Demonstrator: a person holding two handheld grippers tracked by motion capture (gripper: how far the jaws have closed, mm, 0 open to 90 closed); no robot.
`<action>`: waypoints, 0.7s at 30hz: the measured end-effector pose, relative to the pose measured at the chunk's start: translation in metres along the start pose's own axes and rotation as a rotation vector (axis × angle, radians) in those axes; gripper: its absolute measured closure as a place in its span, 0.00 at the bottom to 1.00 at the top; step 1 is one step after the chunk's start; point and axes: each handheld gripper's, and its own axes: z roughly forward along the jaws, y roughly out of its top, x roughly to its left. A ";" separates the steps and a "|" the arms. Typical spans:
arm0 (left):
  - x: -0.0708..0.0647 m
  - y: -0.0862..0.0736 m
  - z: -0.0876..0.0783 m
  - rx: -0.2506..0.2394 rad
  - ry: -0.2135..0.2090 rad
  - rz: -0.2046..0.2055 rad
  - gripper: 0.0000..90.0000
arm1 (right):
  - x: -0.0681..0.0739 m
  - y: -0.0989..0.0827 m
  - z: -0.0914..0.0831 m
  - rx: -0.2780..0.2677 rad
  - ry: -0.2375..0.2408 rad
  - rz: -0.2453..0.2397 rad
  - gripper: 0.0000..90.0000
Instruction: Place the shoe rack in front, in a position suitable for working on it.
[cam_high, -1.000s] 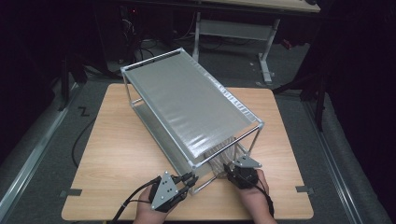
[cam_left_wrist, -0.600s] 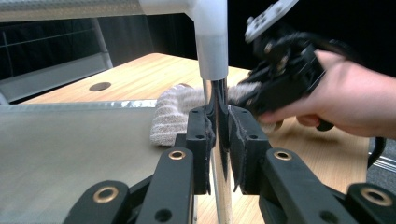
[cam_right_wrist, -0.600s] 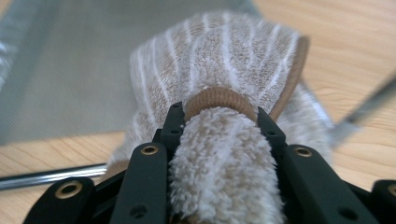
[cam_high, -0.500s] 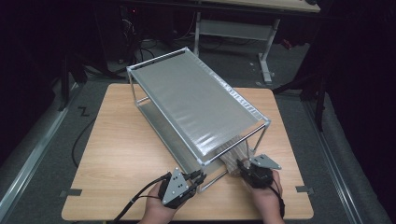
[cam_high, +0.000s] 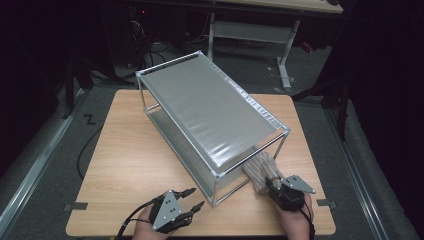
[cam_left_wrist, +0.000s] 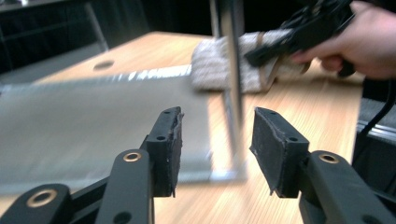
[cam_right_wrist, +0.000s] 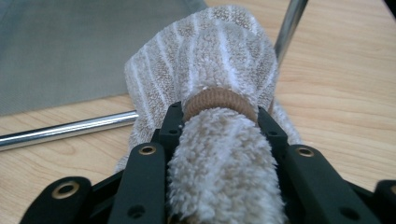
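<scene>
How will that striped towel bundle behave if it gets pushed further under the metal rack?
The striped towel bundle looks like soft terry, so it would probably squash and bend, not slide stiffly. A brown band cinches it, so it likely stays bundled. The right hand-held gripper clamps it easily, which suggests it is light. Its fuzzy pile may drag on the wooden table.

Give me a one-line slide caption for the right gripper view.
Right gripper shut on a banded, striped towel roll beside the rack's chrome bar on the table.
</scene>
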 end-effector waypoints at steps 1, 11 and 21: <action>0.003 -0.004 0.000 -0.001 0.005 -0.010 0.56 | 0.001 0.000 0.001 0.003 0.001 -0.001 0.70; 0.034 -0.031 0.001 0.000 -0.020 -0.128 0.49 | 0.006 -0.005 0.006 0.015 0.008 -0.010 0.65; 0.043 -0.032 -0.005 0.003 0.061 -0.135 0.41 | 0.024 -0.003 0.002 0.012 0.093 -0.032 0.66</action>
